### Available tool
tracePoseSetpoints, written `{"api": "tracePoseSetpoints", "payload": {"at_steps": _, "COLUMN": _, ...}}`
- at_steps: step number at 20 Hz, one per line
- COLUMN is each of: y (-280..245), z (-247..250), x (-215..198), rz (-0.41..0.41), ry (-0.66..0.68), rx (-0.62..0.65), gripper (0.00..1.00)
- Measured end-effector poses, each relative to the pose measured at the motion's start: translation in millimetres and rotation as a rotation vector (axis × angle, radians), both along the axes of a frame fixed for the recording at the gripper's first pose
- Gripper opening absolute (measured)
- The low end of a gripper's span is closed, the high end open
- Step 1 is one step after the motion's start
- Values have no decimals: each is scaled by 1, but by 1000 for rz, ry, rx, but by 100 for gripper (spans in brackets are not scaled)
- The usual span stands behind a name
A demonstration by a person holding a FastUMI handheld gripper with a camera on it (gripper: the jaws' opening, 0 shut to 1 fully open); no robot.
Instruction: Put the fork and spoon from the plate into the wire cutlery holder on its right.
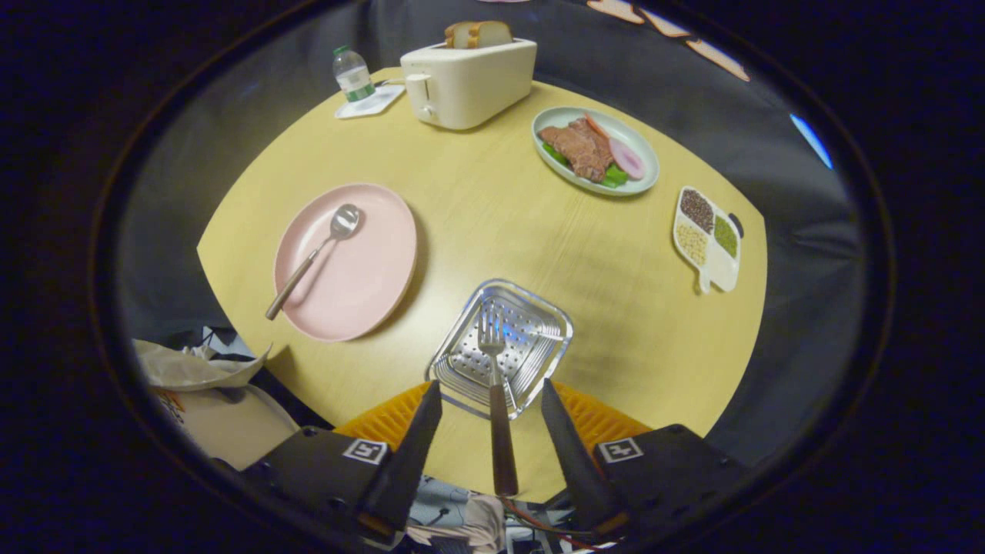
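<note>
- Claw gaping wide, touching nothing.
- Fork standing in wire cutlery holder, tines far, handle near, between fingers.
- Spoon lying diagonally on pink plate, bowl far-right.

The claw hangs above the counter's near edge, fingers spread wide apart, touching nothing. The fork stands between them, its tines down in the holder, which sits just ahead of the fingers; fork and holder block the straight way forward. Bare counter runs from the holder to the plate at the left edge, where the spoon lies with open room above it. The middle of the counter is free. A toaster and bottle stand at the far edge, a food dish and a grain tray along the right edge.
</note>
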State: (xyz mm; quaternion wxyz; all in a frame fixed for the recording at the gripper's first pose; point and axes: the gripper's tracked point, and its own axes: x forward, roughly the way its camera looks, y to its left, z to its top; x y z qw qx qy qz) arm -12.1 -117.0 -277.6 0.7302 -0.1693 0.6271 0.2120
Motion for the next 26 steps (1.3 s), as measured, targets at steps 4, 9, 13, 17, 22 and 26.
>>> {"api": "tracePoseSetpoints", "payload": {"at_steps": 4, "y": 33, "z": 14, "x": 14, "rz": -71, "ry": -176, "rx": 77, "gripper": 88}}
{"api": "tracePoseSetpoints", "payload": {"at_steps": 9, "y": 67, "z": 33, "x": 18, "rz": -219, "ry": -372, "rx": 160, "gripper": 100}}
{"api": "tracePoseSetpoints", "payload": {"at_steps": 13, "y": 88, "z": 41, "x": 18, "rz": -284, "ry": -526, "rx": 175, "gripper": 100}}
{"api": "tracePoseSetpoints", "payload": {"at_steps": 17, "y": 119, "z": 36, "x": 6, "rz": -307, "ry": -621, "rx": 190, "gripper": 100}}
{"api": "tracePoseSetpoints", "payload": {"at_steps": 22, "y": 164, "z": 8, "x": -12, "rz": -368, "ry": -624, "rx": 234, "gripper": 100}}
{"api": "tracePoseSetpoints", "payload": {"at_steps": 26, "y": 193, "z": -25, "x": -24, "rz": -395, "ry": -566, "rx": 241, "gripper": 100}}
